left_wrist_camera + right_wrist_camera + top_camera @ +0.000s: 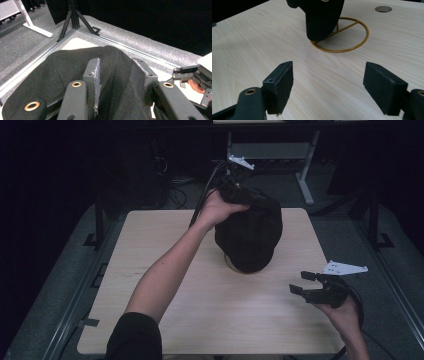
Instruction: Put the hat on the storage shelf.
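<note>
Two grippers are working at this table, and the left gripper (239,190) is doing the job: up at centre top of the high view, its jaws are clamping a fold of the black cap (250,237), cloth pinched between the pads, as the left gripper view (110,75) is showing. That cap is hanging over a gold wire stand (347,37) in the upper middle of the right gripper view, its ring base lying flat on the wooden table (175,230). My read is that the cap is either being seated on that stand or lifted off it; I cannot tell which.

Down at the lower right of the high view, the right gripper (307,283) is waiting with jaws spread wide, holding nothing, well apart from the stand.

To do this well, the pinch should be staying firm on the fabric and travelling straight along the stand's upright, so the light wire is not tipping. That free gripper looks well placed to be steadying the ring.
</note>
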Available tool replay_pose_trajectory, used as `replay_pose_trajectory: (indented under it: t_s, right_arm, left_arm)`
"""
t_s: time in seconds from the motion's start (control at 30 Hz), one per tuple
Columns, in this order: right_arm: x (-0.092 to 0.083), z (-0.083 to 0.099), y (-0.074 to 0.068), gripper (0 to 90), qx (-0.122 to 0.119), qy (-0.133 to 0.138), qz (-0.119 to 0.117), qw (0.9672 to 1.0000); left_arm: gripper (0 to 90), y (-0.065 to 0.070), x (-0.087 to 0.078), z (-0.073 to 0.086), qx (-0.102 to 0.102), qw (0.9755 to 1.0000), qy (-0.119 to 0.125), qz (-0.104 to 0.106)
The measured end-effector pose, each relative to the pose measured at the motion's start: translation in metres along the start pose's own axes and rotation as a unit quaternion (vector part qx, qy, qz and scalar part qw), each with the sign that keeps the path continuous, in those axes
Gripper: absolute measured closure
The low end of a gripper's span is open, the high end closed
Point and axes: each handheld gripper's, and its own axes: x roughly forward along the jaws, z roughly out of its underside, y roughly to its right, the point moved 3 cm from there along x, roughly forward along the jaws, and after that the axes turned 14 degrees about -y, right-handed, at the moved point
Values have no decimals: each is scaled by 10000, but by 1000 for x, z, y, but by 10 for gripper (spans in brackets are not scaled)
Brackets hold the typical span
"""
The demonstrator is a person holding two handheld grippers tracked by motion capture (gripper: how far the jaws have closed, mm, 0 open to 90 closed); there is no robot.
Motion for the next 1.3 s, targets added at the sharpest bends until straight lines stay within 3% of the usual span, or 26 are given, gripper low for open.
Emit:
replay_pose_trajectory:
  t_s: [0.13,0.43,1.3]
  right_arm:
    - [0,0,0,223,7,6,44,10000]
    - [2,1,-1,209,10,-11,96,10000]
    - [9,0,-5,189,70,0,252,9997]
  left_arm:
    - [571,1,-4,5,66,9999,-35,-143]
    - [545,2,-12,11,74,9996,-59,-249]
    - [511,1,-50,56,-179,9992,191,-319]
